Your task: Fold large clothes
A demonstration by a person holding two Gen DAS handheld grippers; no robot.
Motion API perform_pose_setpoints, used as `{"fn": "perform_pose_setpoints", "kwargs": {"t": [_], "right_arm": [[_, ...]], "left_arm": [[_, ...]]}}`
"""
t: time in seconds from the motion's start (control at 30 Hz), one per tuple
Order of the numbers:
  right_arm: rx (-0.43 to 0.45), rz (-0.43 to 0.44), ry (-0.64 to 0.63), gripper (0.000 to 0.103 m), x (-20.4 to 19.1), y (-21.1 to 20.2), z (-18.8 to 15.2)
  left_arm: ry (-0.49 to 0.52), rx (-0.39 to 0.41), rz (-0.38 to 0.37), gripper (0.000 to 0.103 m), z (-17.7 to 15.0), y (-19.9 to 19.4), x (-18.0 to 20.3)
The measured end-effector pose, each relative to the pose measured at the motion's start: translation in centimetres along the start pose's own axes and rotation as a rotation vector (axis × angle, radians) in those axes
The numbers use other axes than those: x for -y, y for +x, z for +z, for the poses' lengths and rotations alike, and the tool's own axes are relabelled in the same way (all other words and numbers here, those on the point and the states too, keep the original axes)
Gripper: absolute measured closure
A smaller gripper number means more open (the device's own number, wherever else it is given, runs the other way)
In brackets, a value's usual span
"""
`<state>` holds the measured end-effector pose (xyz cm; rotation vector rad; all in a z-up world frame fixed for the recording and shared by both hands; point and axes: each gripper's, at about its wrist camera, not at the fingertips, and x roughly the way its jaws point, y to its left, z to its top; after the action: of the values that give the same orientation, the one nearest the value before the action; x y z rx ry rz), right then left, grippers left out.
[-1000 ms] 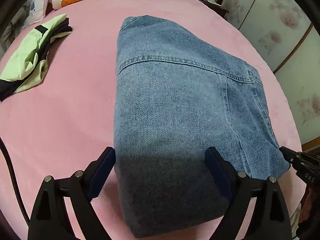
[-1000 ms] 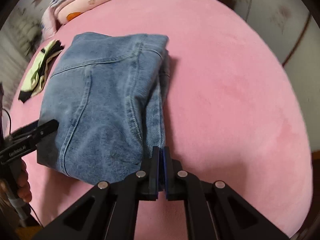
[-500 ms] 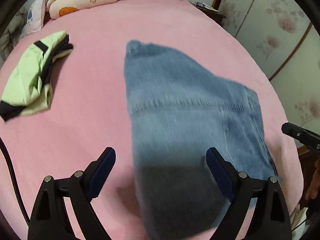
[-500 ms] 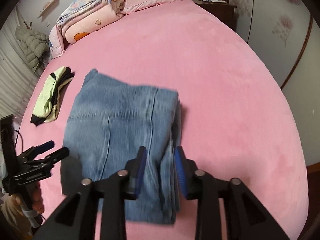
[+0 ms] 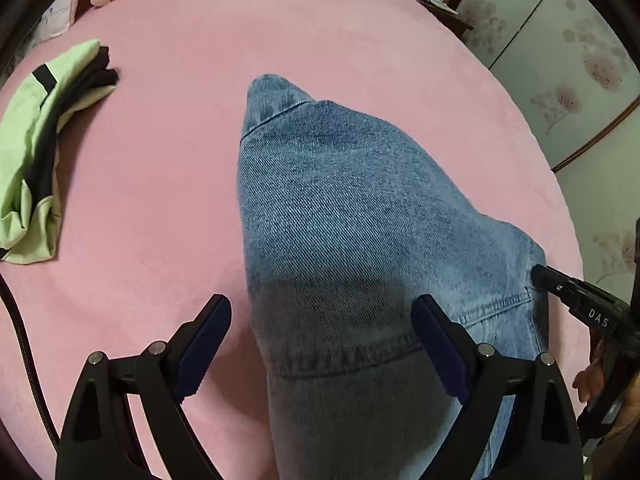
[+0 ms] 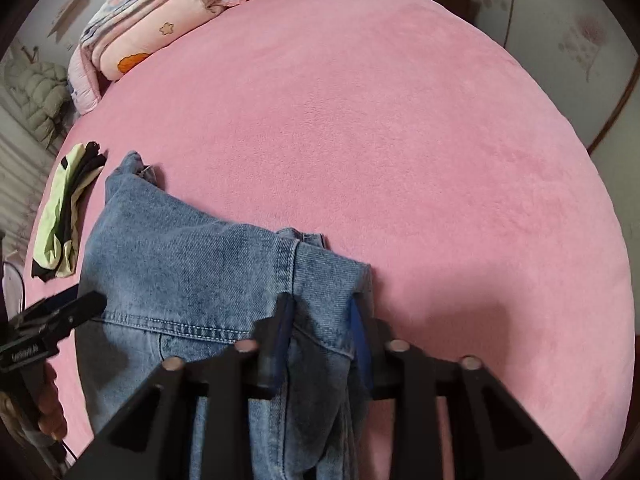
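Folded blue jeans (image 5: 352,216) lie on the pink bed, their near end raised toward me. My left gripper (image 5: 324,340) is open, its jaws wide apart on either side of the near denim edge. In the right wrist view the jeans (image 6: 192,272) run from the lower middle to the left. My right gripper (image 6: 322,336) is partly open, with its two fingers on either side of the thick right edge of the jeans. The right gripper also shows at the right edge of the left wrist view (image 5: 576,300).
A folded green and black garment (image 5: 36,152) lies at the left of the bed, also in the right wrist view (image 6: 64,216). Folded quilts and a pillow (image 6: 160,28) sit at the headboard. A wardrobe (image 5: 568,60) stands on the right. The pink bed (image 6: 400,140) stretches wide.
The jeans have shifted and their near end has come up toward both cameras. My right gripper went from shut to partly open and now straddles the jeans' right edge. My left gripper stayed open.
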<state>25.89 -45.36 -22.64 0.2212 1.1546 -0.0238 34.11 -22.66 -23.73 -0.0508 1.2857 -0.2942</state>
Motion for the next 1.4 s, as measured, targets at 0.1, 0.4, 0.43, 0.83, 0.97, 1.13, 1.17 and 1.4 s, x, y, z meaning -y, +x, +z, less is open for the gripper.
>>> {"fn": "perform_pose_setpoints", "kwargs": {"t": [0.1, 0.4, 0.43, 0.83, 0.97, 1.13, 1.17, 1.4], "right_arm": [[0.019, -0.020, -0.030, 0.095, 0.3, -0.2, -0.4], [0.027, -0.040, 0.012, 0.094, 0.5, 1.1, -0.7], [0.029, -0.035, 0.010, 0.093, 0.3, 0.8, -0.5], [0.116, 0.088, 0.016, 0.057, -1.4, -6.9, -2.6], [0.134, 0.090, -0.007, 0.045, -2.7, -8.7, -4.0], [0.113, 0.097, -0.020, 0.045, -3.6, -9.6, -5.9], [0.110, 0.099, -0.019, 0.043, -3.6, -9.7, -6.3], [0.088, 0.059, -0.020, 0.032, -2.7, -9.3, -9.2]], "left_arm": [[-0.005, -0.004, -0.007, 0.011, 0.2, 0.7, -0.4], [-0.054, -0.012, -0.031, 0.009, -0.6, 2.4, -2.1], [-0.052, -0.007, -0.029, 0.009, -0.7, 2.0, -2.1], [0.071, 0.029, 0.146, 0.009, -2.3, -4.3, 1.1], [0.052, 0.056, 0.201, 0.009, -3.2, -6.3, 1.1], [0.018, 0.060, 0.200, 0.009, -4.4, -7.9, 0.4], [0.013, 0.061, 0.204, 0.009, -4.9, -8.4, 0.5], [-0.041, -0.004, 0.140, 0.009, -8.9, -7.3, -0.3]]}}
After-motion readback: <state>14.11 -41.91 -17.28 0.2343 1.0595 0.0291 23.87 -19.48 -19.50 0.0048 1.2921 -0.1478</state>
